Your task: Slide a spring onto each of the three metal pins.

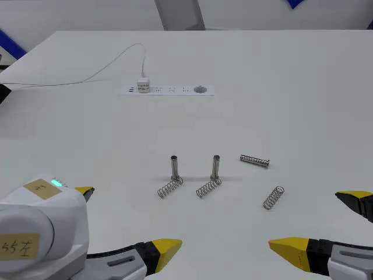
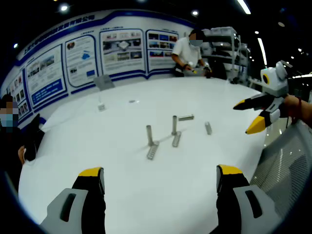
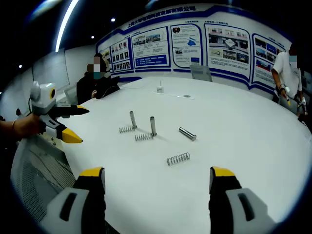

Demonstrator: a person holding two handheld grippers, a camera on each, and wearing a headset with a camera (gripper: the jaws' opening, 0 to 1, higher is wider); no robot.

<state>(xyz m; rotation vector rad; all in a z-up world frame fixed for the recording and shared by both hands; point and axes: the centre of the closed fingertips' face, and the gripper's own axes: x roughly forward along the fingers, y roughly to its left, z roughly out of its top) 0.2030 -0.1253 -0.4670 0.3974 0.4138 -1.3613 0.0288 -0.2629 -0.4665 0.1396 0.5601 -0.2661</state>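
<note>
My left tongs [image 1: 127,219] and right tongs [image 1: 317,220] are both spread wide and empty, at the near edge of the surface [image 1: 303,87].

The first upright pin [image 1: 173,168] has the first spring [image 1: 170,188] lying at its foot, and the second upright pin [image 1: 215,167] has the second spring [image 1: 208,187] likewise. The third pin [image 1: 254,160] lies flat, with the third spring [image 1: 273,197] nearby but apart.

I judge the springs light, squashy and apt to roll, so pinch them gently at mid-coil. The pins look stiff and slick. The power strip [image 1: 169,90] sits well clear, and I see no obstruction.

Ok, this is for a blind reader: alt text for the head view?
On a white table, two short metal pins stand upright and a third pin lies flat, with three wire coil springs loose beside them. The left gripper and right gripper hover nearer, yellow-tipped jaws open.
</note>
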